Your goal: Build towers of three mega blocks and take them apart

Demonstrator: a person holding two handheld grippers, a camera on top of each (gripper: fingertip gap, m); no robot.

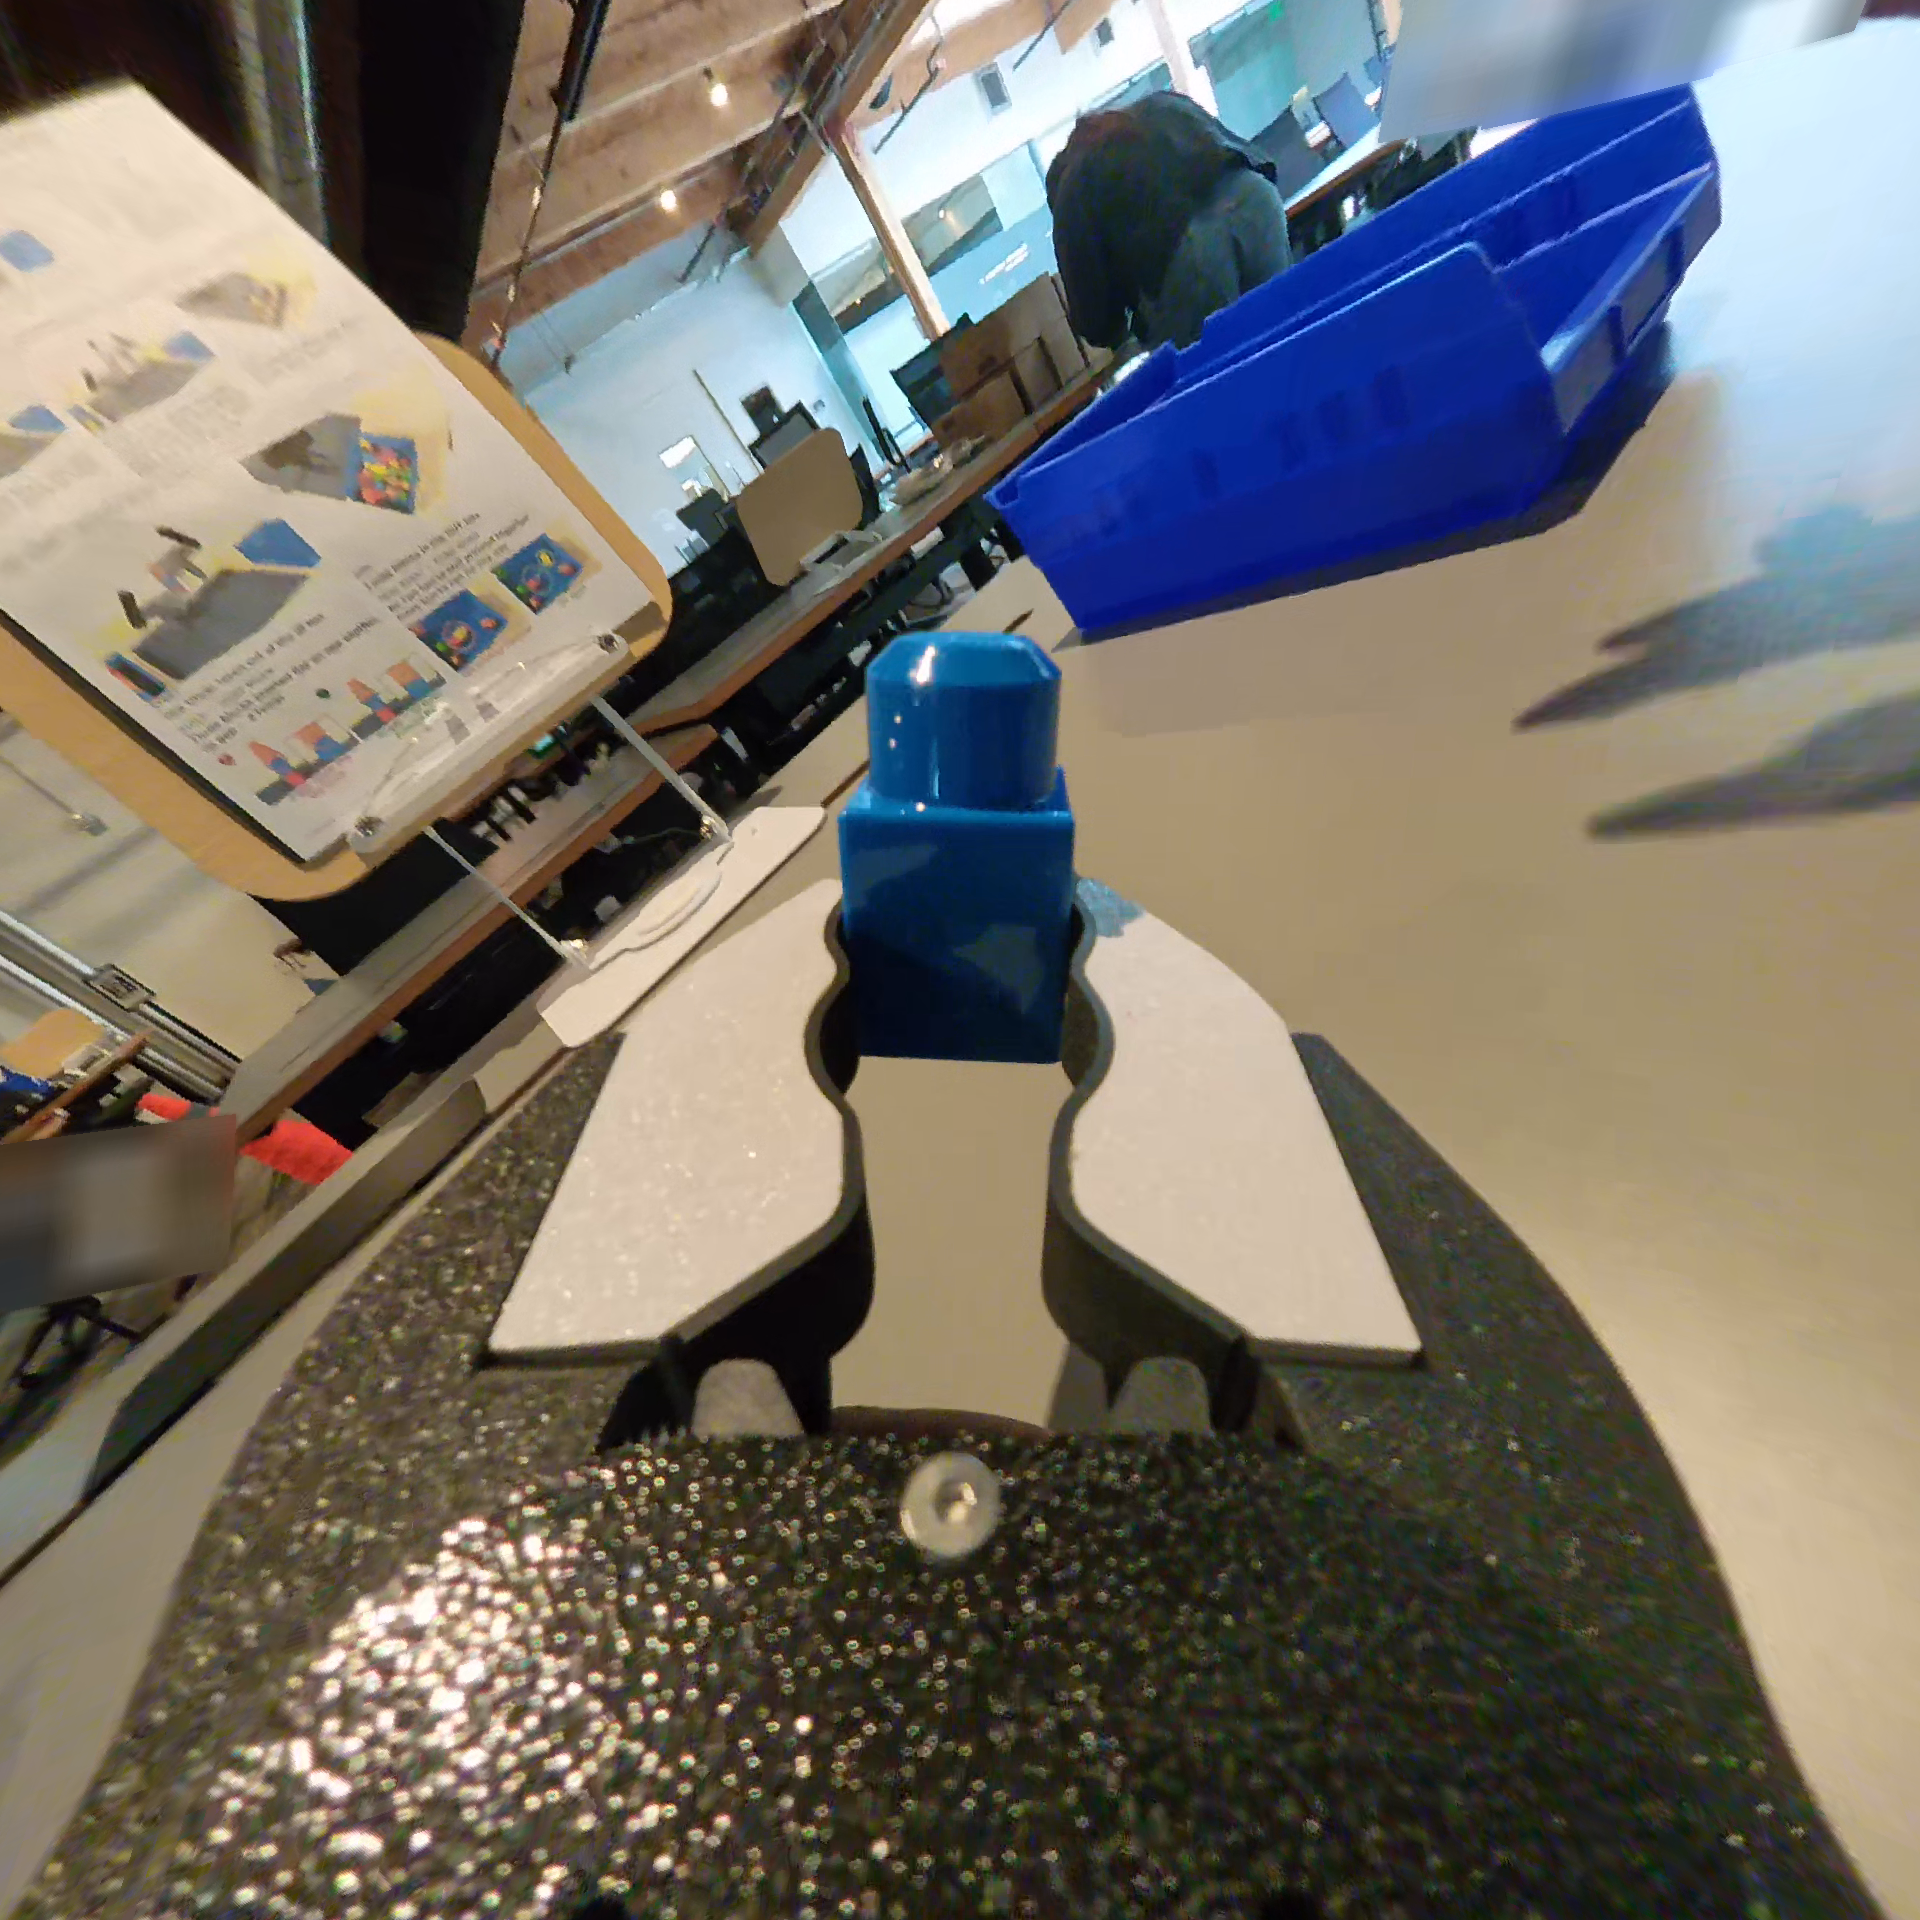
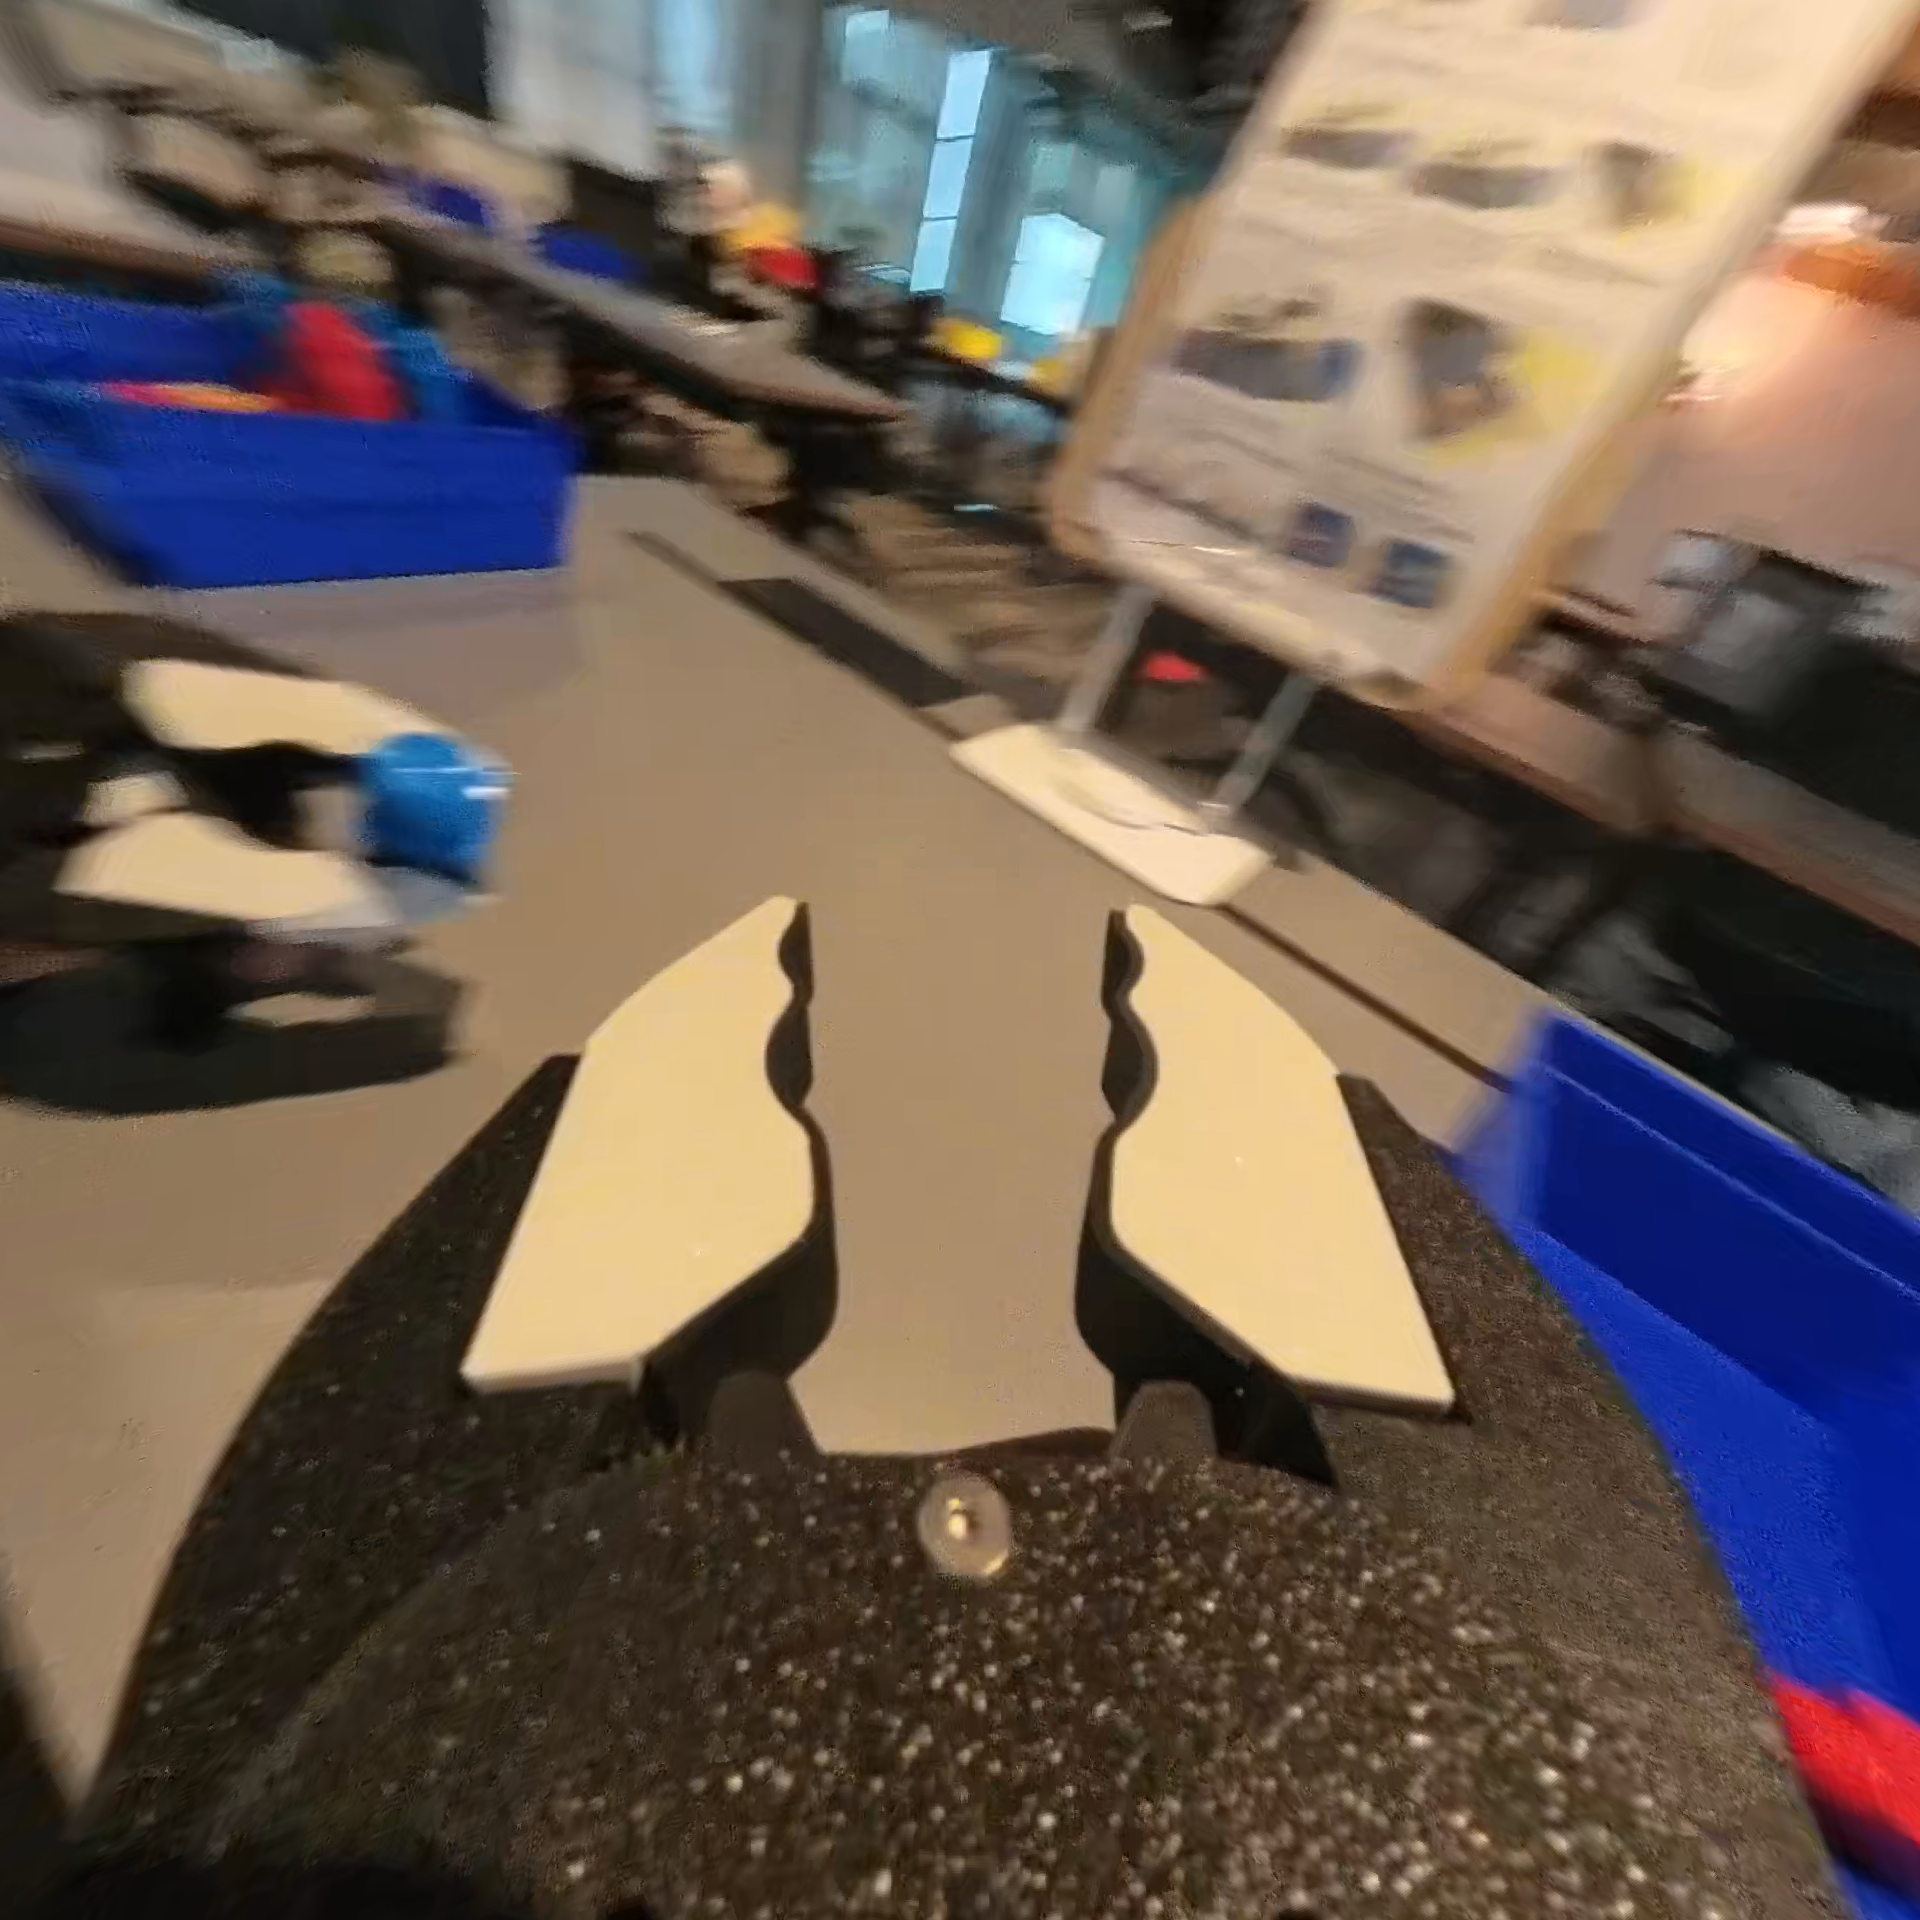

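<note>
A single blue mega block with one round stud stands upright between the tips of my left gripper, which is shut on its lower half. The block and gripper sit low over the grey table. The same block shows blurred at the left of the right wrist view, held by the left gripper. My right gripper is open and empty above the grey table.
A blue bin lies on the table far right in the left wrist view. An instruction board on a clear stand is at the left. In the right wrist view a blue bin with coloured blocks is far left, another blue bin close right. Tip to tip, the grippers are about 20 centimetres apart.
</note>
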